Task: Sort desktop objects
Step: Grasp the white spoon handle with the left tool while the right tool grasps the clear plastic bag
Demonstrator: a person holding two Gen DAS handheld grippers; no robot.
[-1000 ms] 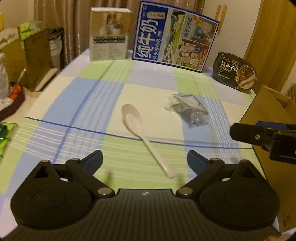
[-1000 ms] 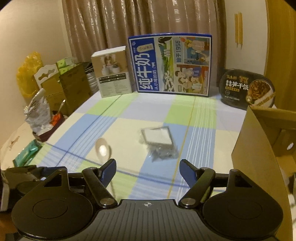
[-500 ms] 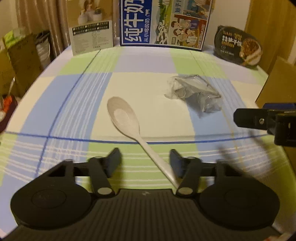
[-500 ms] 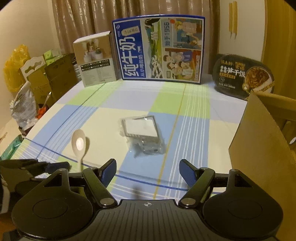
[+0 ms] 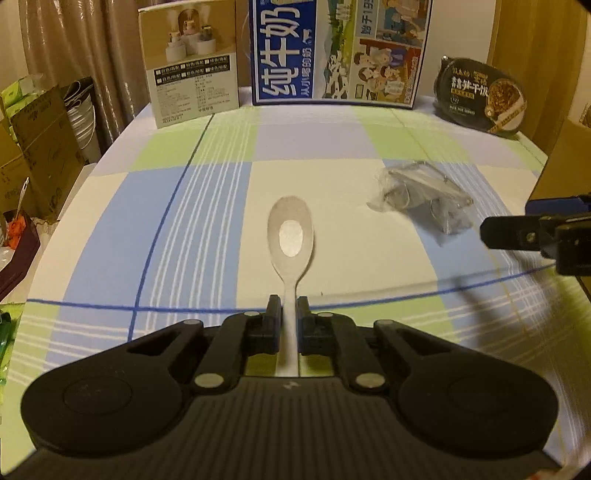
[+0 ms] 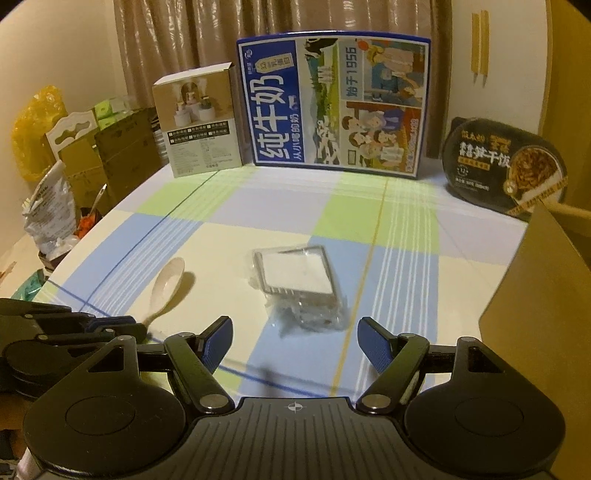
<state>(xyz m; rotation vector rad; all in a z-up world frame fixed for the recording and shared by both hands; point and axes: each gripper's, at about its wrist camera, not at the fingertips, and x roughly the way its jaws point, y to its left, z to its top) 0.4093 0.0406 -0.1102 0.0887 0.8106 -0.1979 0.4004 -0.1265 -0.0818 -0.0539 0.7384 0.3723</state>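
Far ahead of the tools, a blue milk carton [image 6: 334, 101] stands between a beige product box [image 6: 197, 122] and a black instant-rice bowl [image 6: 504, 166]; curtains [image 6: 207, 33] hang behind.

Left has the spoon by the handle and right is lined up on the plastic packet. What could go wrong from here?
1. The left gripper is shut on the white spoon far down its thin handle, with the bowl sticking well out; it may pivot or slip on lifting.
2. The clear plastic packet looks loose and crinkly; the open right gripper could pinch only film.
3. The two grippers sit close together, and the cardboard box stands just right, so a wide swing could collide.
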